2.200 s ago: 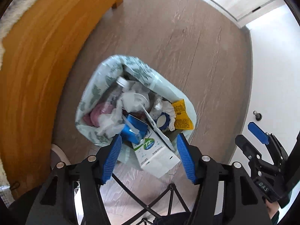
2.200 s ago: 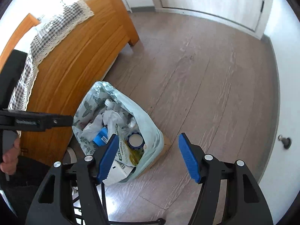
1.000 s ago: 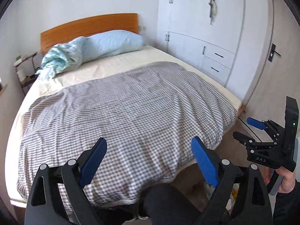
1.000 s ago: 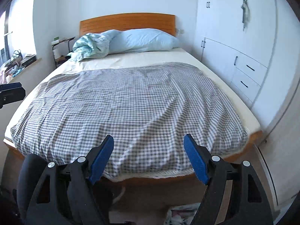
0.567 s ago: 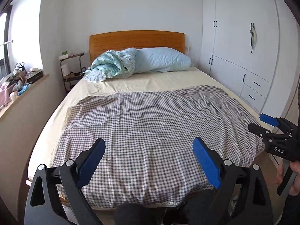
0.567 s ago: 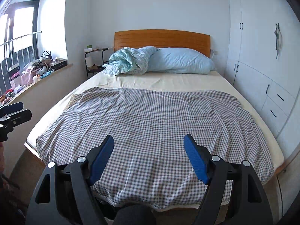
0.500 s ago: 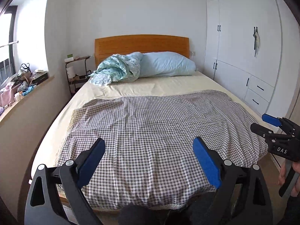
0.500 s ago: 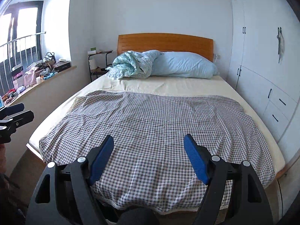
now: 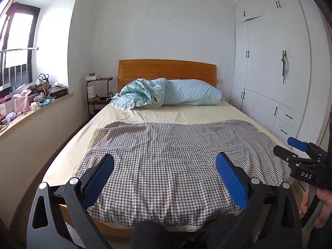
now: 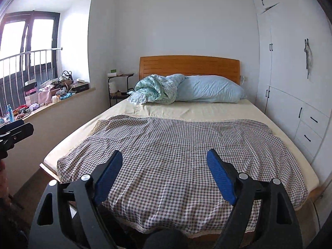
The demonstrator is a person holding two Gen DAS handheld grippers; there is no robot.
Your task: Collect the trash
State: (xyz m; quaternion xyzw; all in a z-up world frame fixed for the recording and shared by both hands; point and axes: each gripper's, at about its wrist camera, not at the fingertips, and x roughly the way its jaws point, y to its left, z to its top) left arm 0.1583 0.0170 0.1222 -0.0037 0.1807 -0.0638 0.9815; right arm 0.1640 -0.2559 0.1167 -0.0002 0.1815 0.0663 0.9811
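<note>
Both grippers face a bed, jaws wide and nothing between them; each pair has just been opening further. Beyond the left gripper (image 9: 164,178) and the right gripper (image 10: 164,172) lies only the checked blanket (image 9: 166,155); no trash shows on it. The nearest clutter sits on the window ledge (image 10: 62,101), far left of the jaws, too small to tell whether it is trash. Judging by the task, scraps there would likely be light and crushable, best pinched at the middle.
</note>
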